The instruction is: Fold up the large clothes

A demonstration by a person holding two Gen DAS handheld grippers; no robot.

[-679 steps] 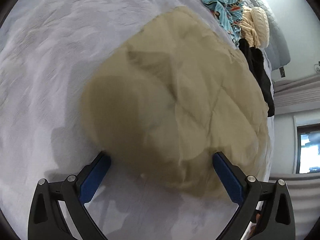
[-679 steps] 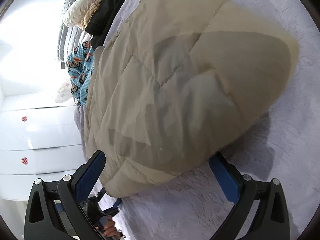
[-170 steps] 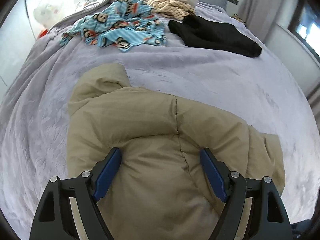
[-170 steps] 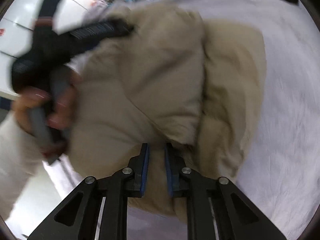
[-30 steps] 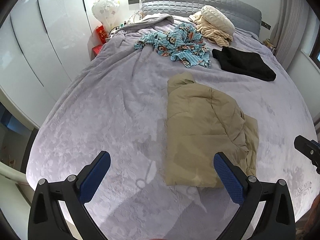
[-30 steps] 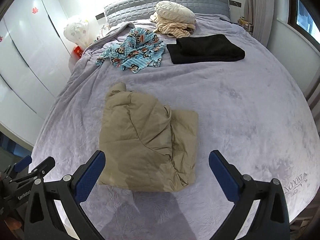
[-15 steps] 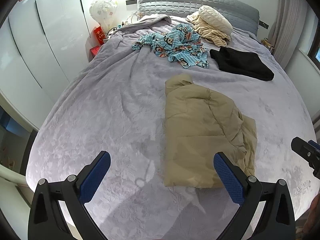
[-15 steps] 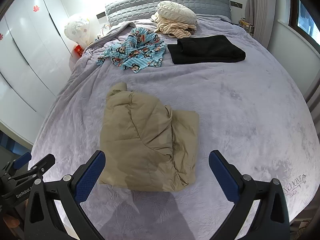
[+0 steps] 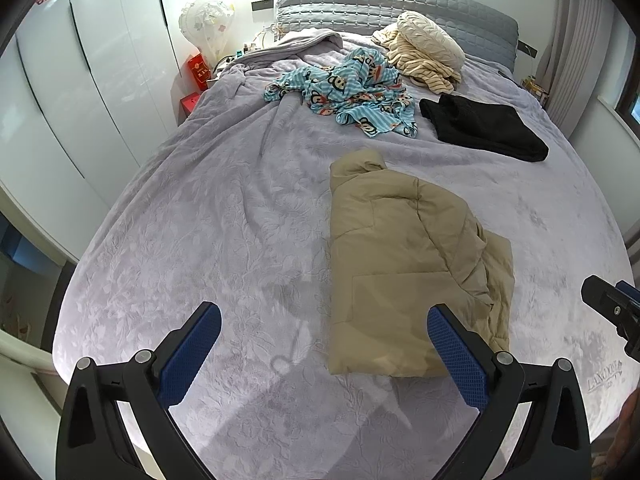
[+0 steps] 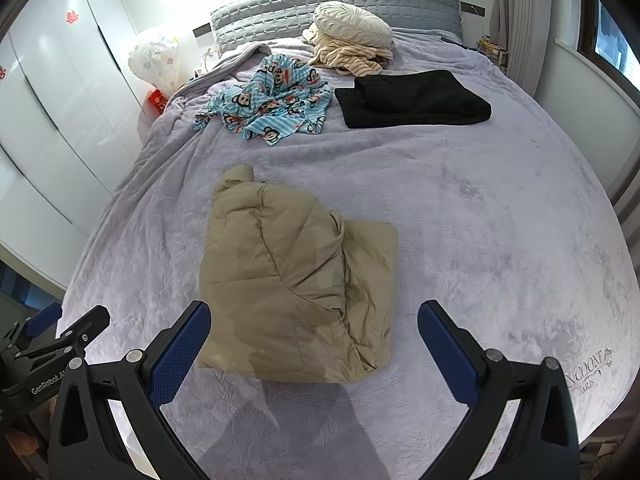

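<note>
A tan puffer jacket (image 9: pixel 412 264) lies folded into a compact block on the lilac bedspread (image 9: pixel 224 216), near the foot of the bed; it also shows in the right wrist view (image 10: pixel 292 284). My left gripper (image 9: pixel 324 344) is open and empty, held back above the bed's foot edge, left of the jacket. My right gripper (image 10: pixel 312 336) is open and empty, held above the jacket's near edge without touching it. The right gripper's tip (image 9: pixel 612 312) shows at the left wrist view's right edge, and the left gripper's body (image 10: pixel 52 348) at the right wrist view's lower left.
A blue monkey-print garment (image 9: pixel 352 88) lies crumpled farther up the bed. A folded black garment (image 9: pixel 484 128) lies to its right. A cream pile with a round cushion (image 9: pixel 428 52) sits by the grey headboard (image 9: pixel 384 4). White wardrobes (image 9: pixel 80 80) line the left.
Both grippers have drawn back slightly and the view has steadied. The jacket lies as it did half a second ago. Both grippers stay open.
</note>
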